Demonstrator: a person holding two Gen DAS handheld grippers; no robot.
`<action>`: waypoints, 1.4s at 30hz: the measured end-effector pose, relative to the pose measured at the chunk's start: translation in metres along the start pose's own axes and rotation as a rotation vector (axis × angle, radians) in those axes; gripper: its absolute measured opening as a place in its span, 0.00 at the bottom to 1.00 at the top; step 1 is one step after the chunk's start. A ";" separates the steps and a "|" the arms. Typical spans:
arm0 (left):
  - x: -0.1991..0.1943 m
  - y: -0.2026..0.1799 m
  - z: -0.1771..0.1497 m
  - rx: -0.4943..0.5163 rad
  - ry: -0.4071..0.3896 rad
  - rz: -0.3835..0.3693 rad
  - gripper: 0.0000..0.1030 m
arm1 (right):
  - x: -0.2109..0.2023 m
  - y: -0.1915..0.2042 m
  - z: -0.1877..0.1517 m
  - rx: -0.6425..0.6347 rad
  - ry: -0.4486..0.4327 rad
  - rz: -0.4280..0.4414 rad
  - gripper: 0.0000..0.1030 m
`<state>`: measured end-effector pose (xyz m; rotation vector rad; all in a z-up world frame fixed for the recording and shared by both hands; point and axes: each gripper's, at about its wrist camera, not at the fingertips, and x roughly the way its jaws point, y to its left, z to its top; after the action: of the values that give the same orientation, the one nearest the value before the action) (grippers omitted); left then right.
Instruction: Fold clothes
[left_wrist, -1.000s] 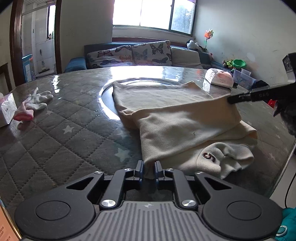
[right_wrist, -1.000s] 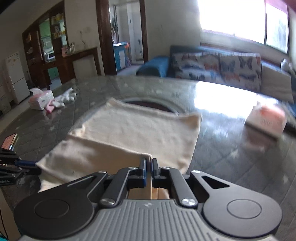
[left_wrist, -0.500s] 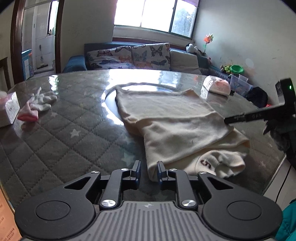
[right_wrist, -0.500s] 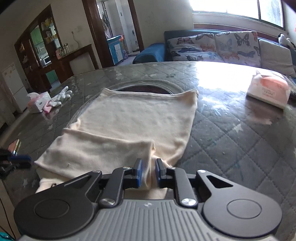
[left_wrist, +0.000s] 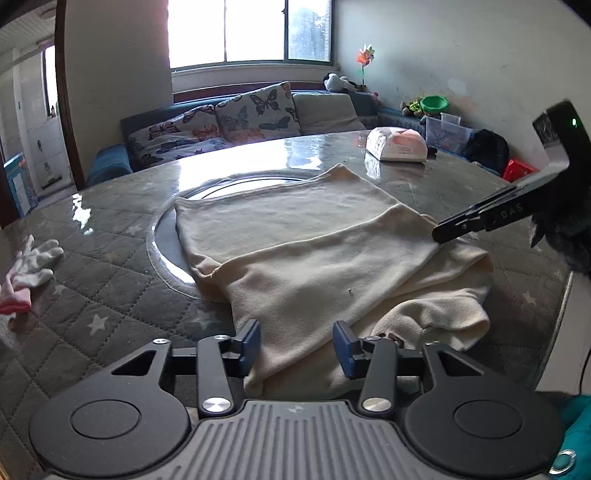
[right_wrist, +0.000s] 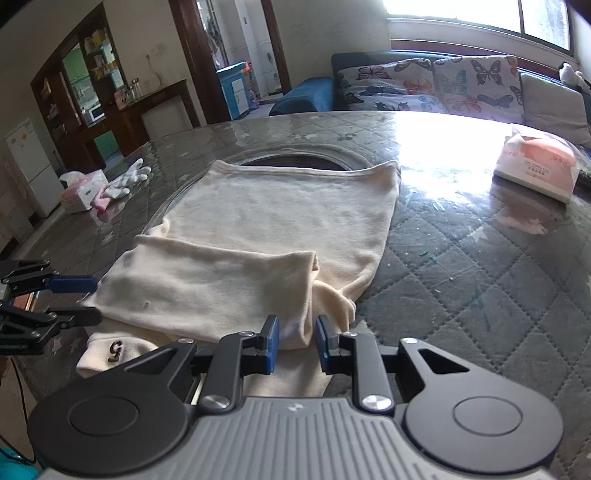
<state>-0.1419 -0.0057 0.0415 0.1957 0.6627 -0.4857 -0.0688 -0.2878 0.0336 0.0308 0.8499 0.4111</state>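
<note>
A cream sweatshirt (right_wrist: 266, 229) lies partly folded on the quilted surface (right_wrist: 480, 266), its long axis running away from both cameras toward the sofa. The left gripper (left_wrist: 295, 345) and right gripper (right_wrist: 295, 341) have jaws opening, released, with cloth edges between them. A "5" patch (right_wrist: 115, 350) shows; the gripper bodies hide the near hem.

Black two-finger grippers (left_wrist: 295, 345) (right_wrist: 294, 341) with blue pads (left_wrist: 251, 341), silver screws, ribbed grey housing; teal sleeve (left_wrist: 576, 435).
</note>
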 end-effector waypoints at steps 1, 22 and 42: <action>0.001 -0.001 -0.001 0.014 0.003 -0.001 0.32 | 0.000 0.001 0.000 -0.004 0.002 -0.003 0.21; -0.008 0.022 -0.001 -0.042 0.002 0.014 0.03 | -0.020 0.006 -0.005 -0.012 -0.005 -0.061 0.06; 0.045 0.028 0.028 -0.146 0.005 -0.052 0.14 | 0.021 0.023 0.008 -0.136 -0.025 0.026 0.09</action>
<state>-0.0828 -0.0071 0.0355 0.0418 0.7067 -0.4849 -0.0583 -0.2582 0.0275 -0.0791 0.7964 0.4911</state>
